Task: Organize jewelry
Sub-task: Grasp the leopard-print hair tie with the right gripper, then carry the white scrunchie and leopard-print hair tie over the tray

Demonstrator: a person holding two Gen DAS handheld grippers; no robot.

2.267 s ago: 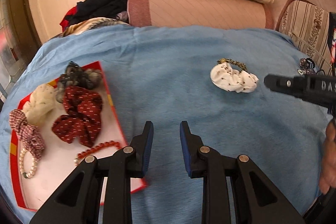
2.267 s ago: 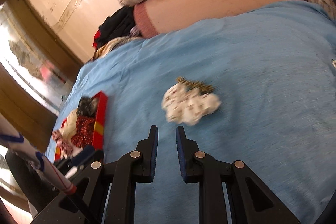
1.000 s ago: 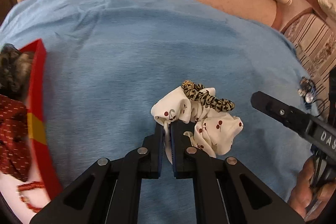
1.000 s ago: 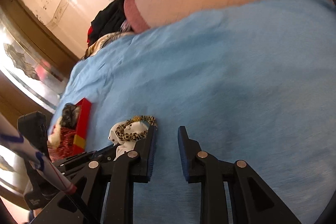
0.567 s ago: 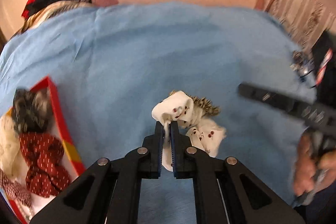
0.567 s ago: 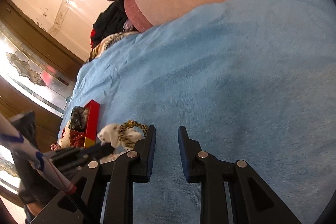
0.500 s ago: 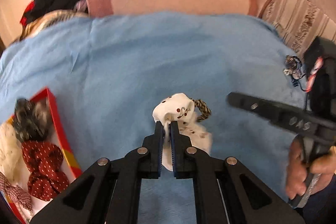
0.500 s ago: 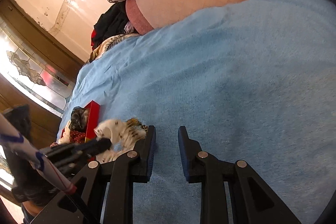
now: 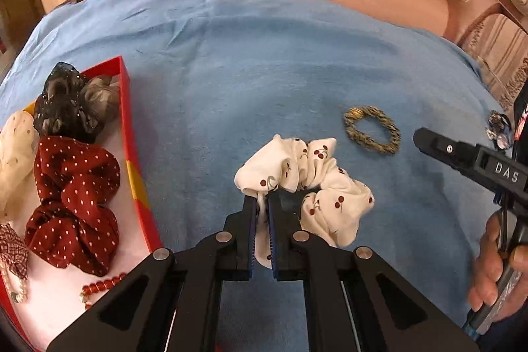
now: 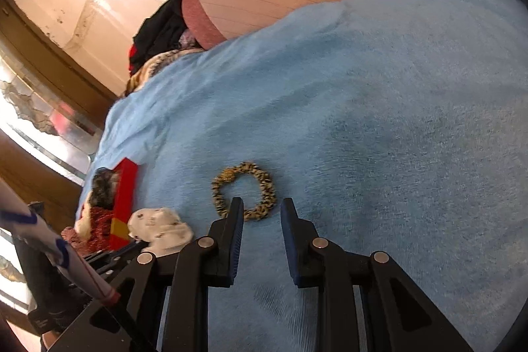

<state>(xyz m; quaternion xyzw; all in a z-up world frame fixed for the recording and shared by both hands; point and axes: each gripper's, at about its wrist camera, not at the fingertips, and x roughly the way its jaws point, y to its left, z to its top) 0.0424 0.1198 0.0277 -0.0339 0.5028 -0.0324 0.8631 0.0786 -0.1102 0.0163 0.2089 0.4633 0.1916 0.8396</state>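
Left fingers [image 9: 260, 203] pinching cherry scrunchie [image 9: 316, 183]; next carry it left to red tray [image 9: 132, 134]. Right fingers [image 10: 260, 210] spread, empty.

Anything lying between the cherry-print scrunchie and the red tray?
Nothing: between the white cherry-print fabric scrunchie and the red-rimmed tray only bare blue blanket shows, in the left wrist view.

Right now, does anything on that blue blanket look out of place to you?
Yes. A leopard-print hair tie lies alone on the blue blanket, outside the red tray where the other pieces are gathered. The white cherry scrunchie is also outside it, pinched in the left gripper.
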